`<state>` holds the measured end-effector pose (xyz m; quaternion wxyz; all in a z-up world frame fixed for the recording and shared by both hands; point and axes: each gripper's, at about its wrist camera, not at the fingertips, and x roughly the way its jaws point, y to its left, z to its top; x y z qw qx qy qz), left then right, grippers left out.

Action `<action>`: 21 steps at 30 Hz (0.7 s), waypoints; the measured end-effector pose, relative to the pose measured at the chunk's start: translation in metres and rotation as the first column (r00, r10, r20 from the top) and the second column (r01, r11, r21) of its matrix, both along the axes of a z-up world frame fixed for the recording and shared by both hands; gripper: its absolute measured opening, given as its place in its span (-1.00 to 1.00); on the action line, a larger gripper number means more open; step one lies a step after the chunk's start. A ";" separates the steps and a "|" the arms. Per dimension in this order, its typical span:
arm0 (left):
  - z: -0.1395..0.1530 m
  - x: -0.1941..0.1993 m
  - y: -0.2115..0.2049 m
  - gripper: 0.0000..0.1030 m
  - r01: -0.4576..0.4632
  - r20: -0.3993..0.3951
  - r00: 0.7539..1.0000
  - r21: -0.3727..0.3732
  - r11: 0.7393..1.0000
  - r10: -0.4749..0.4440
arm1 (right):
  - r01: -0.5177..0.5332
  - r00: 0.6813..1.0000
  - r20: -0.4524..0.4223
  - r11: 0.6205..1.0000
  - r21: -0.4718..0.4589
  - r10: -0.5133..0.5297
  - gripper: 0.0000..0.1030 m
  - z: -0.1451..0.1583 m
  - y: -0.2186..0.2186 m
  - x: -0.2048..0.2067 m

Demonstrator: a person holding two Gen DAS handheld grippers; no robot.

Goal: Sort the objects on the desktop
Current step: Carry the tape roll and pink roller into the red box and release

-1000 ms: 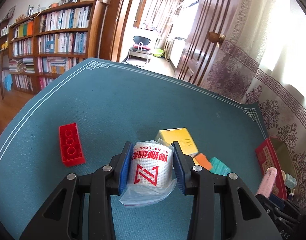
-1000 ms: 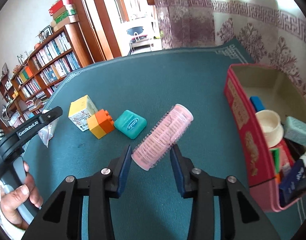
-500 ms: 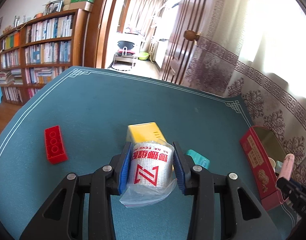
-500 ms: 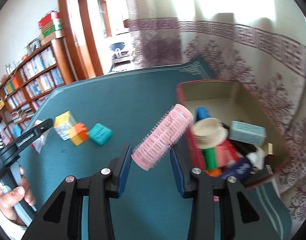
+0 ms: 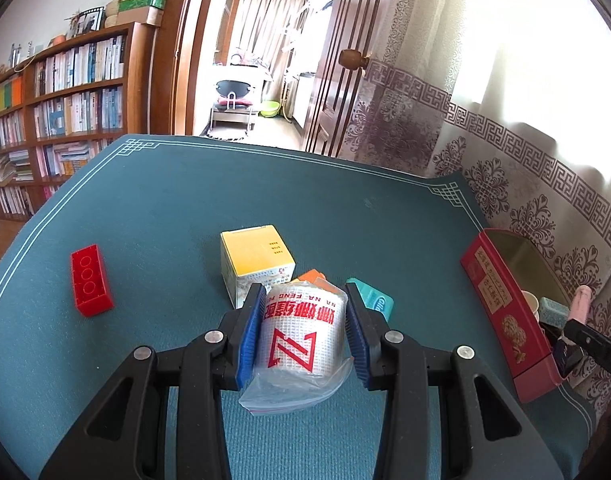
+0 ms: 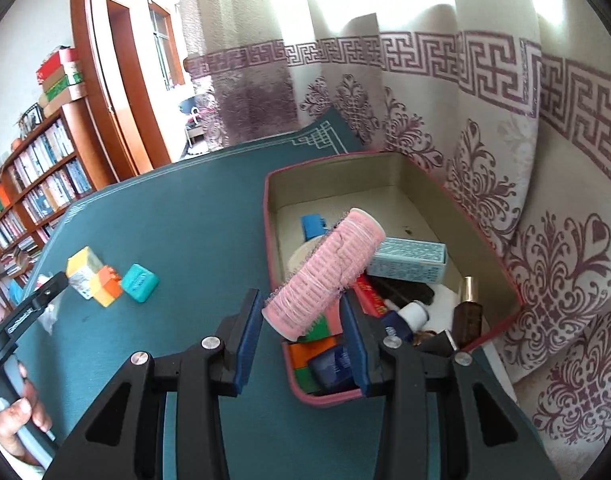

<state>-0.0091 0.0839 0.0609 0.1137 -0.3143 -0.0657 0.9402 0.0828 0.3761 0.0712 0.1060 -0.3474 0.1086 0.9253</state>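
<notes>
Right tongs [image 6: 301,334] clamp pink (bristly, cylindrical) roller [image 6: 325,274].

**Desk items, sorted and unsorted**

A white roll [image 5: 303,330] with red lettering, wrapped in clear plastic, is clamped upright between blue pads. At its 12 o'clock stands a yellow-topped box [image 5: 257,258]; an orange block [image 6: 107,286] and a teal case [image 6: 139,277] sit just beside that box. A red brick [image 5: 90,280] lies flat at 9 o'clock, well apart. A pink hair roller [image 6: 325,274], tilted, hangs over the red tin [image 6: 273,240], which is crowded with small items at 3 o'clock.
</notes>
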 end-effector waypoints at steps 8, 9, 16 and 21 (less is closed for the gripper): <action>-0.001 0.006 0.005 -0.19 0.020 0.001 1.000 -0.004 1.000 -0.019 | 0.039 0.999 -0.010 0.999 -0.019 -0.039 0.54 -0.004 0.013 0.011; -0.001 0.007 0.005 -0.19 0.023 0.002 1.000 -0.003 1.000 -0.023 | 0.048 0.999 -0.024 0.999 -0.007 -0.048 0.55 -0.002 0.014 0.015; 0.006 0.018 0.026 -0.19 0.100 0.015 0.995 0.012 0.995 -0.100 | 0.051 0.998 -0.044 0.998 0.025 -0.050 0.55 -0.001 0.016 0.034; 0.016 0.028 0.055 -0.19 0.186 0.022 0.982 0.029 0.982 -0.187 | 0.056 0.997 -0.051 0.998 0.012 -0.055 0.55 -0.007 0.021 0.048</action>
